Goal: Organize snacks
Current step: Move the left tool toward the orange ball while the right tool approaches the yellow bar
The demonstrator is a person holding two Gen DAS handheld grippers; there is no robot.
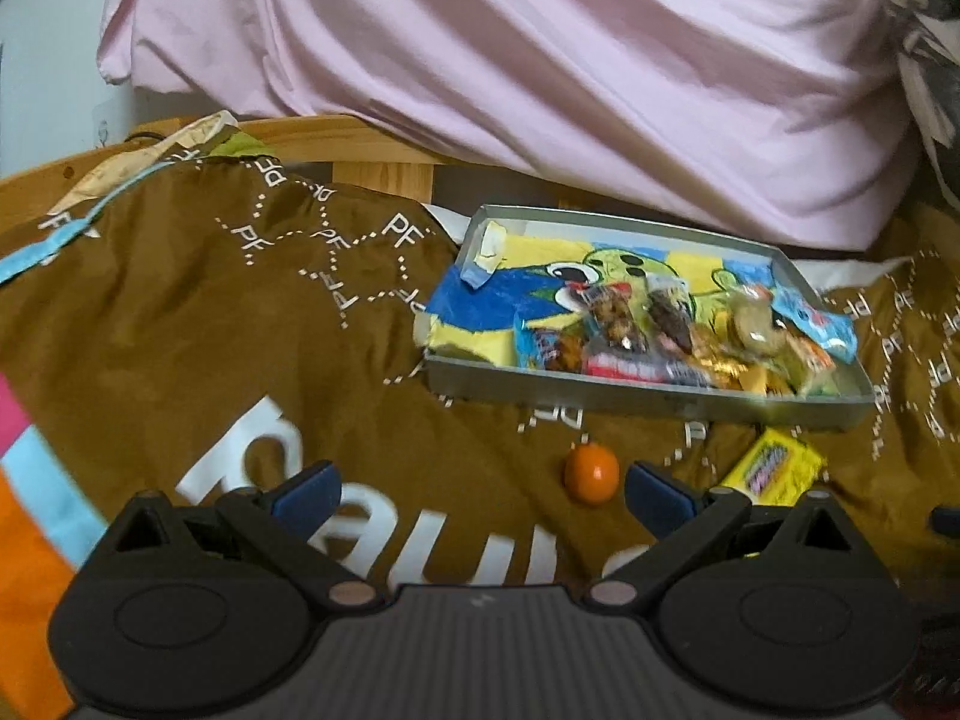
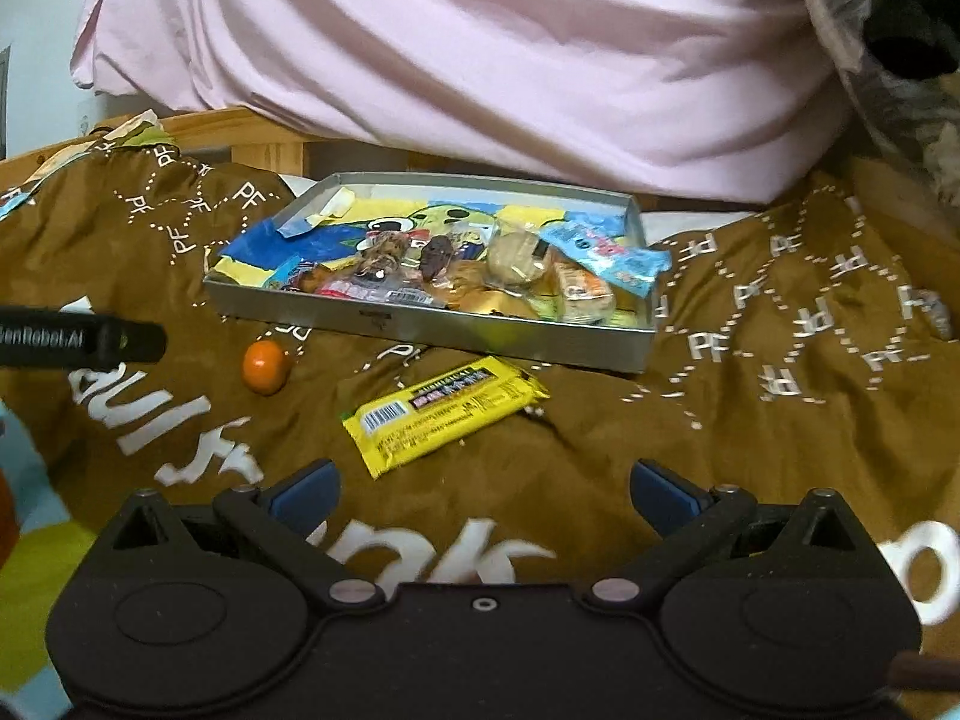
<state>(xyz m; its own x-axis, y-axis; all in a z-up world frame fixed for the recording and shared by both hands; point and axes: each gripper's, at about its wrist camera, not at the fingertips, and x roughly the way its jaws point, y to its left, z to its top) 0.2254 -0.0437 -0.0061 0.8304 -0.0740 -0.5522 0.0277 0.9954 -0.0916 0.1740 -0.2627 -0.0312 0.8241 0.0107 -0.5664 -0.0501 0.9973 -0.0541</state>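
- Right gripper point(image 2: 480, 498): fingers spread wide and empty, low in the frame above the brown cloth point(image 2: 750, 420).
- Left gripper point(image 1: 480, 498): likewise wide open, nothing held.
- Yellow bar point(image 2: 444, 414), centre of the right view just ahead of the fingers: flat, crinkly foil wrapper lying slanted on soft, wrinkled fabric. Probably the next pick; pinch across the narrow width and press lightly, since the cloth gives.
- Orange ball point(image 1: 591, 473), lower centre-right of the left view: smooth, glossy, round, apt to roll; close on it squarely.
- Tin tray point(image 2: 432, 330), mid-frame just beyond both: shallow grey metal, straight walls, cartoon paper lining, shiny wrapped snacks heaped at its right half. The left half is free for the loose pieces.
- Pink sheet point(image 2: 480, 60), top of frame: soft, creased.
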